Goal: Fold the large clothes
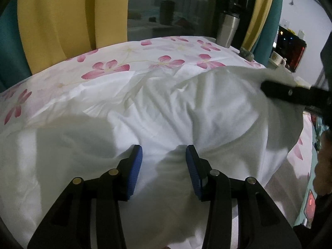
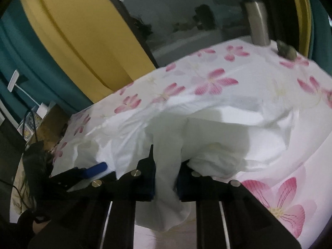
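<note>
A large white garment point(image 1: 186, 108) lies crumpled on a table covered by a pink-flowered cloth point(image 1: 108, 66). My left gripper point(image 1: 164, 155) is open, its blue pads point(image 1: 136, 166) resting over the garment's near part with cloth between them, not pinched. My right gripper point(image 2: 166, 174) is shut on a bunched fold of the white garment point(image 2: 168, 151), which hangs down below the fingers. The right gripper also shows in the left wrist view point(image 1: 290, 93) at the garment's right edge. The left gripper also shows in the right wrist view point(image 2: 91, 171), low at the left.
A steel tumbler point(image 1: 227, 30) and a small grey object point(image 1: 247, 55) stand at the table's far edge. Yellow and teal curtains point(image 1: 62, 20) and a dark window are behind. A mug point(image 1: 278, 59) and a screen sit at the right.
</note>
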Available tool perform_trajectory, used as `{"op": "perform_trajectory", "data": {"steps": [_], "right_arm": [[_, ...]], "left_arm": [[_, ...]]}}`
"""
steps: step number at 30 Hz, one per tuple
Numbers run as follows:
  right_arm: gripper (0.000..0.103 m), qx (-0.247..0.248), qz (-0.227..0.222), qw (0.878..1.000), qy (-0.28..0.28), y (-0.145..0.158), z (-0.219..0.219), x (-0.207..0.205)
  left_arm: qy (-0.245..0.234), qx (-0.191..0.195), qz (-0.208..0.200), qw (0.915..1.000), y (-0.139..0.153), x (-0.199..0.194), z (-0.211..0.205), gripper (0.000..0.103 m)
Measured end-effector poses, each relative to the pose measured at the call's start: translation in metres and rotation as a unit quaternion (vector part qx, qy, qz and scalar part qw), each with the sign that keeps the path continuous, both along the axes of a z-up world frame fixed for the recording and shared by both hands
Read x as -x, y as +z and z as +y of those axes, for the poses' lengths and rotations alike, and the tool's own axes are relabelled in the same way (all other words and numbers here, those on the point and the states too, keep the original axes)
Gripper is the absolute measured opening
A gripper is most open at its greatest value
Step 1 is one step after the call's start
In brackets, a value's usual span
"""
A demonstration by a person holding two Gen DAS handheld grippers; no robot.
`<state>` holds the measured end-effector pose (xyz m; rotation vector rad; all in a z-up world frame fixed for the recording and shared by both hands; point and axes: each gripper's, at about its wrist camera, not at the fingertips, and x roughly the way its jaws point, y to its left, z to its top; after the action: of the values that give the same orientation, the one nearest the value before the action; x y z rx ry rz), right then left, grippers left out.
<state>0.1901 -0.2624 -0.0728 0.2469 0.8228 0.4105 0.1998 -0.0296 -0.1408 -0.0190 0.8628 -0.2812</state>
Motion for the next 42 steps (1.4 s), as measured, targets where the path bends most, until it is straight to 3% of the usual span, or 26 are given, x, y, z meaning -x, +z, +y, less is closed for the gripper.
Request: {"op": "perform_trajectory", "data": {"steps": [9, 14, 20, 26, 31, 38, 42], "right_arm": [[0.013, 0.067, -0.047, 0.996, 0.036, 0.036, 0.057, 0.004], [0.013, 0.108, -0.059, 0.991, 0.047, 0.040, 0.089, 0.003], [0.013, 0.131, -0.060, 0.987, 0.072, 0.039, 0.121, 0.004], [0.013, 0.150, -0.064, 0.981, 0.108, 0.036, 0.162, 0.008], [0.013, 0.153, -0.054, 0.976, 0.143, 0.023, 0.195, 0.013], [0.013, 0.147, -0.029, 0.969, 0.198, -0.002, 0.238, 0.027], [0.013, 0.169, -0.022, 0.956, 0.240, -0.016, 0.264, 0.039]], "left_arm": [[-0.013, 0.027, 0.006, 0.9995, 0.000, -0.003, 0.009, 0.045], [-0.019, 0.085, 0.030, 0.9957, 0.009, -0.001, 0.036, 0.045], [0.021, 0.120, -0.008, 0.9925, 0.034, 0.028, 0.093, 0.045], [0.080, 0.109, -0.043, 0.9899, 0.050, 0.050, 0.147, 0.045], [0.125, 0.102, -0.046, 0.9858, 0.047, 0.062, 0.185, 0.045], [0.147, 0.100, -0.038, 0.9833, 0.038, 0.080, 0.214, 0.045], [0.155, 0.097, -0.035, 0.9825, 0.034, 0.087, 0.228, 0.045]]}}
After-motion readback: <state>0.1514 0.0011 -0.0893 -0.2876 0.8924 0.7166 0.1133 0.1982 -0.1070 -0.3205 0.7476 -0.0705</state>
